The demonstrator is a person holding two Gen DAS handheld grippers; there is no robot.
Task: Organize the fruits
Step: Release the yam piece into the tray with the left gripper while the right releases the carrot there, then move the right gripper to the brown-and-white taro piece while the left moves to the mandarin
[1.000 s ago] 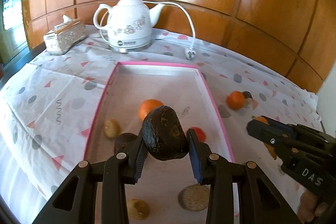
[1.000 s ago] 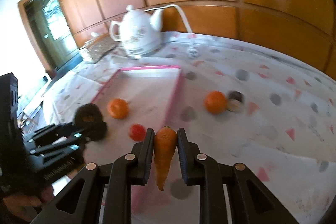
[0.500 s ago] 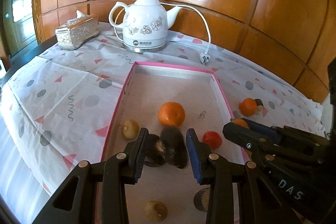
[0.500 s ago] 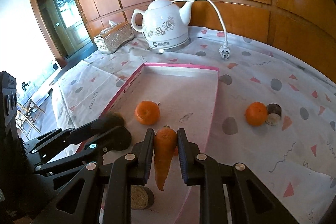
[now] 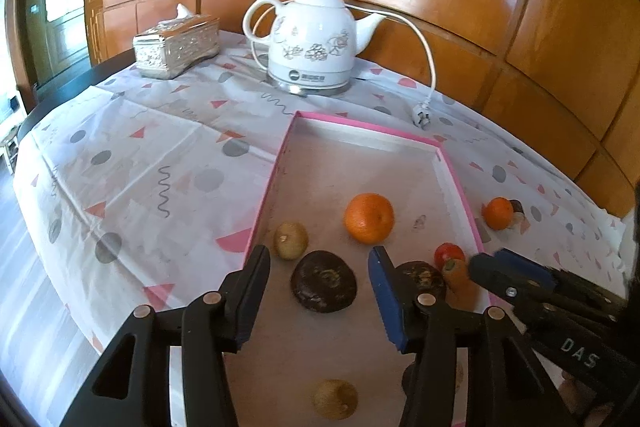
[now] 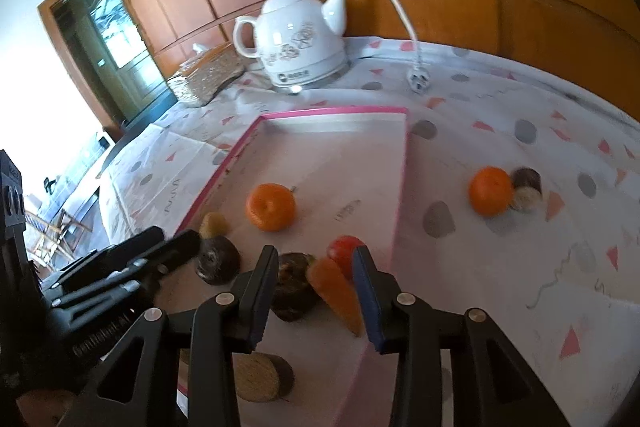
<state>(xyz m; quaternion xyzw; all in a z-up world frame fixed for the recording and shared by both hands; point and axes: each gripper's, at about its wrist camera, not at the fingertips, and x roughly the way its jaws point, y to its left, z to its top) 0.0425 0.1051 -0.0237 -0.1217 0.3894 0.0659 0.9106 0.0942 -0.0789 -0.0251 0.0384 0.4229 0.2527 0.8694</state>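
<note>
The pink-rimmed tray [image 5: 360, 125] [image 6: 332, 113] holds an orange [image 5: 369, 218], a red tomato [image 5: 449, 254], small yellowish fruits [image 5: 290, 241] and two dark fruits. My left gripper [image 5: 319, 253] is open and its jaws are opening. One dark fruit [image 5: 323, 281] lies on the tray floor below the gap, the other [image 5: 420, 279] just to its right. The jaws of my right gripper [image 6: 314, 253] are opening too. The carrot [image 6: 336, 291] lies tilted between them, free of the pads, against the dark fruit [image 6: 292, 285]. A second orange [image 6: 490, 191] sits on the cloth outside.
A white kettle [image 5: 312, 47] with its cord and plug [image 5: 422, 113] stands behind the tray, and a silver tissue box [image 5: 176, 45] is at the back left. A small dark-and-pale piece [image 6: 526, 187] touches the outside orange. A wood-panel wall closes the far side.
Both grippers opened. The dark fruit dropped out of the left jaws into the tray, and the carrot came loose from the right jaws and tipped over. Both hands moved over the tray.
</note>
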